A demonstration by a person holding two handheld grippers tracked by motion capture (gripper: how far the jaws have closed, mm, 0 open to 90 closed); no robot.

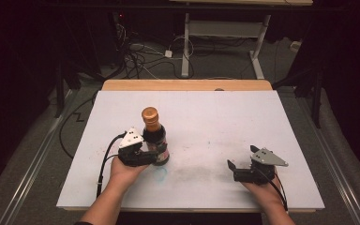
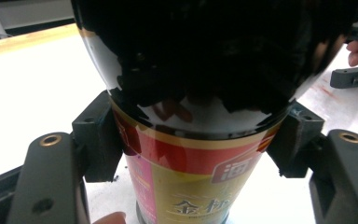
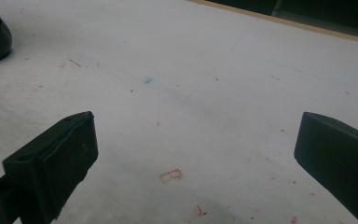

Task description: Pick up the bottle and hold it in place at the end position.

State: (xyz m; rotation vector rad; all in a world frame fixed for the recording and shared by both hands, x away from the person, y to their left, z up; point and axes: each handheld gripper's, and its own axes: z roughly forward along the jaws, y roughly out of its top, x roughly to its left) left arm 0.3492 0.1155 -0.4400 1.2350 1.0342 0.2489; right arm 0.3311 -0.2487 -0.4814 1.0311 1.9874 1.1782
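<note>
White tabletop: left gripper clamps dark bottle; right gripper gapes.

Left fingers clamped, right fingers apart

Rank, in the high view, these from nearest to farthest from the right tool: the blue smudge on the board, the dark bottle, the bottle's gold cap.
Measured from the right tool, which rests low on the board's right side:
1. Blue smudge, on the board to its left.
2. Dark bottle, beyond the smudge, clamped in the left tool.
3. Gold cap, atop the bottle, farthest up the picture.
</note>
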